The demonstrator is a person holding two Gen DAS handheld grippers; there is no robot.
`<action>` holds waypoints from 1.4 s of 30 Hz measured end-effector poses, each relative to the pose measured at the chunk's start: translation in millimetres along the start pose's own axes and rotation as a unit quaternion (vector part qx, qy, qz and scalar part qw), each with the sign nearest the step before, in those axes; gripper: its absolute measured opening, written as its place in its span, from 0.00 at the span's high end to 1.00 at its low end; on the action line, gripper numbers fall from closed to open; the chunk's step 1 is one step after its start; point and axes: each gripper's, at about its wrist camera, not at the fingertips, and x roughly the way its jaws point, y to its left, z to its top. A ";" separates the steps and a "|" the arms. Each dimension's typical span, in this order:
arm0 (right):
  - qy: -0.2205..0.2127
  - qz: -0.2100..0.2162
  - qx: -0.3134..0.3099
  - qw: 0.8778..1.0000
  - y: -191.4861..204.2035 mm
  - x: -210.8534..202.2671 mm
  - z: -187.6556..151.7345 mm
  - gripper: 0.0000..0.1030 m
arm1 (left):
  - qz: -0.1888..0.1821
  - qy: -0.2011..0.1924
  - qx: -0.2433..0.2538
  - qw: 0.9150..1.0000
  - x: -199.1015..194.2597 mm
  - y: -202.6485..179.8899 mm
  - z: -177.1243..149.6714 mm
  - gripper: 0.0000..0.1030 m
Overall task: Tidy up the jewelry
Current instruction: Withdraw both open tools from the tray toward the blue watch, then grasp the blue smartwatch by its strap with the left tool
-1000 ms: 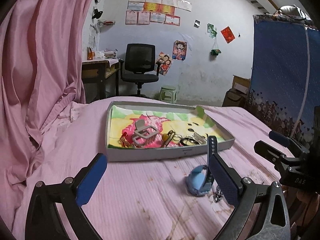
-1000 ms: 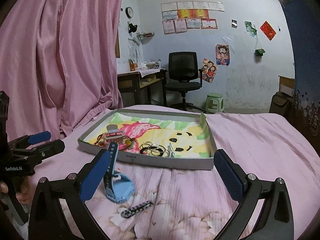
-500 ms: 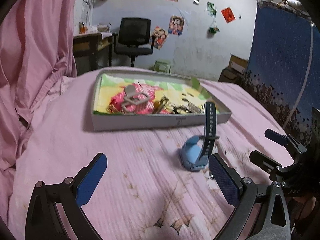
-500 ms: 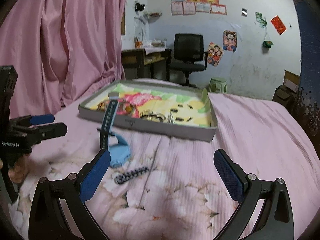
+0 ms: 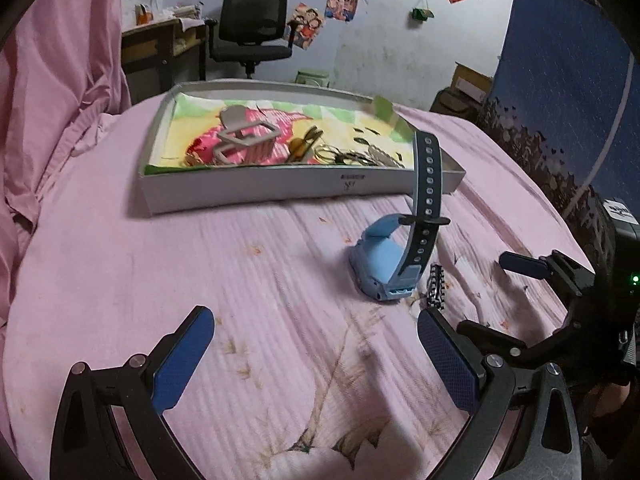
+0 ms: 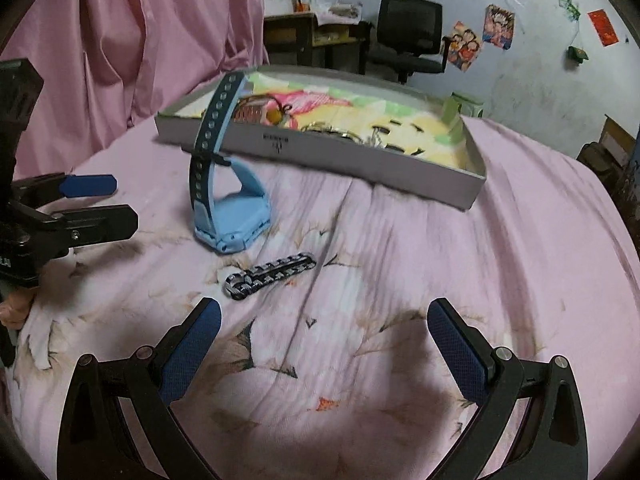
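Note:
A light-blue watch (image 5: 384, 268) with a dark strap standing up lies on the pink bedsheet, in front of a shallow grey box (image 5: 280, 186). It shows in the right wrist view too (image 6: 230, 216). A small black-and-silver bracelet (image 6: 270, 274) lies beside the watch; it also shows in the left wrist view (image 5: 436, 288). The box (image 6: 360, 156) holds a grey watch (image 5: 244, 138), rings and other jewelry. My left gripper (image 5: 316, 352) is open and empty, short of the watch. My right gripper (image 6: 324, 344) is open and empty, just short of the bracelet.
A pink curtain (image 6: 120, 40) hangs at the left. A blue patterned cloth (image 5: 560, 80) hangs at the right. A black office chair (image 5: 252, 28) and a desk (image 6: 312, 36) stand beyond the bed.
Both grippers have tilted downward and moved in closer to the watch and bracelet. Both stay open. The watch, bracelet and box have not moved.

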 end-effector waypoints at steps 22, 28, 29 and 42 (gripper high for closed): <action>0.037 -0.003 0.007 0.999 -12.6 33.1 23.0 0.01 | -0.028 0.027 0.001 0.999 21.1 -2.8 14.2 0.01; 0.038 -0.008 0.007 0.999 -20.0 40.0 28.3 0.01 | -0.042 0.025 0.002 0.999 23.8 -5.4 17.2 0.01; 0.037 -0.009 0.007 0.999 -21.2 40.6 28.9 0.01 | -0.044 0.025 0.002 0.999 24.7 -6.5 17.7 0.01; 0.027 0.023 0.054 0.998 -45.5 42.4 26.3 0.01 | -0.045 0.030 0.011 0.998 43.0 -20.5 29.1 0.10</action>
